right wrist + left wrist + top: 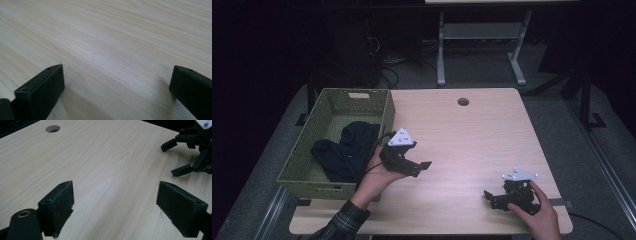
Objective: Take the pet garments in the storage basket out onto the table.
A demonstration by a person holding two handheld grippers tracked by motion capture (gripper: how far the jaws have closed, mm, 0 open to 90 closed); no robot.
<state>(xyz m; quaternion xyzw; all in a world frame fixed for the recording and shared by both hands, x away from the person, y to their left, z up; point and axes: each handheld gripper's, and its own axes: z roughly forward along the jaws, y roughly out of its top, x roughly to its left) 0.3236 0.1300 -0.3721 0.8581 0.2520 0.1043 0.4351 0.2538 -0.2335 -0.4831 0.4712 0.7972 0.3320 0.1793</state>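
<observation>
left gripper (424,166) hovering beside the basket (384,107), jaws spread, gripping nothing. right gripper (487,195) sitting on the table (472,135), jaws spread. dark cloth (344,150) lying in basket.

tools: 2 (424,167) (488,196) | basket (384,107): 1 | dark garment (344,150): 1 | table (472,140): 1

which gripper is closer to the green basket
Left. The left gripper hovers just beside the basket; the right gripper sits far across the table near its right front corner.
</observation>
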